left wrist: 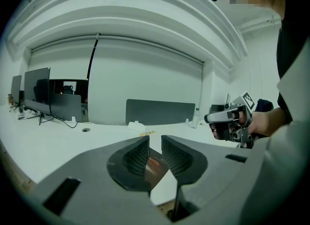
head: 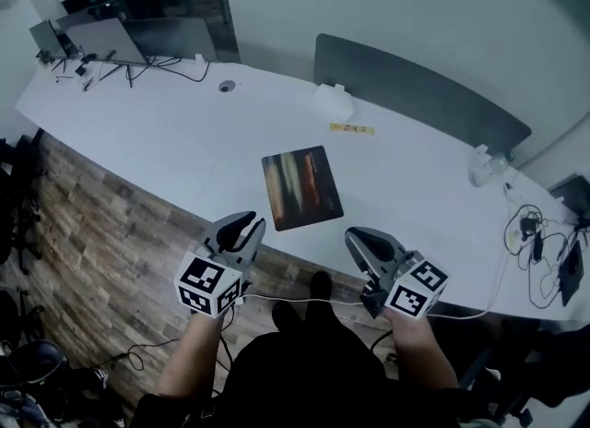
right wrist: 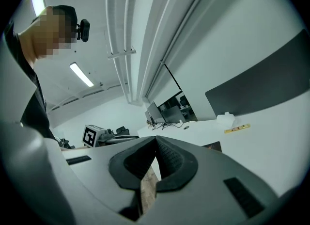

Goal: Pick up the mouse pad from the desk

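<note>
**Target ahead and between, lengthwise to the reach**

Left gripper (left wrist: 155, 145) has its jaws standing a narrow slit apart, with nothing between the pads. Right gripper (right wrist: 155, 140) has its jaws closed tip to tip, and it too is empty. Both hang over the wood-plank floor (head: 101, 232), just short of the front edge of the white desk (head: 166, 131).

The dark rectangular mouse pad with a streaked red, orange and green print (head: 301, 187) lies flat on that desk, ahead of the grippers and between them. The left gripper's view catches it straight through the slit. The right gripper's view has it off to the right of its jaws.

Its long axis runs away from the person, with the far end leaning slightly left. The near short edge sits close to the desk's front edge. Each near corner lies near one gripper, so neither looks clearly closer. As I judge it, the near short edge is the likely place to grip.
</note>
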Motion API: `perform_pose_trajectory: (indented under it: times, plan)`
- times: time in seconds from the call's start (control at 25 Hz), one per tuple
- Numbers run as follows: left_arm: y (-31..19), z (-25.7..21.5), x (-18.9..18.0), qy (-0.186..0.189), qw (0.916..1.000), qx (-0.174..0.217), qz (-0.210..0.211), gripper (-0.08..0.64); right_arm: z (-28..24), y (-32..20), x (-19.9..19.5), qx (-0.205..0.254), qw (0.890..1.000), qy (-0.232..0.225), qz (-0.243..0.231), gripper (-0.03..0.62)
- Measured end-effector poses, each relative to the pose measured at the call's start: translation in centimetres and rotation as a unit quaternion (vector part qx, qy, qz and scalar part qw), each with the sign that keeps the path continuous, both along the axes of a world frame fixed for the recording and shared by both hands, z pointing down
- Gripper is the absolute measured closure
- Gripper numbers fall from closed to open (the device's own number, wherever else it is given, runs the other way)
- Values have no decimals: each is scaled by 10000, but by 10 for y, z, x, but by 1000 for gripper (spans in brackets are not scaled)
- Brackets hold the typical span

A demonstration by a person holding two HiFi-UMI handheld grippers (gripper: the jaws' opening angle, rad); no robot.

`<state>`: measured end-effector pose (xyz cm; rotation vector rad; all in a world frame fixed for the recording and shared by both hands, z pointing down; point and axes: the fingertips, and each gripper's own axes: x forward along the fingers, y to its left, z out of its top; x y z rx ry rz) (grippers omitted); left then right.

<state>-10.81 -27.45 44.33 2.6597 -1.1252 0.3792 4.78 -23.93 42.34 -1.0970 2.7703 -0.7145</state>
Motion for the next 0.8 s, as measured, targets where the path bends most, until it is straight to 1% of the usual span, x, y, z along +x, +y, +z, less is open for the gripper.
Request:
perform_pose_trajectory:
  times: [0.12,0.24,0.48,0.8]
  plan:
    - [-15,14,17,-171,9997,-51,137,492,11,-14,9,-100,9999,-53,4,588]
    - [-27,29,33,-256,9991,-132,298,471,21,-22,16,-191,9998,-61,-6,588]
    - [-44,66,58,-346,9966,-462,594,383,46,-31,34,-484,9988,-67,81,588]
    - [-65,104,79,-579,9939,-514,785,293,72,-44,43,-733,9973,-8,56,588]
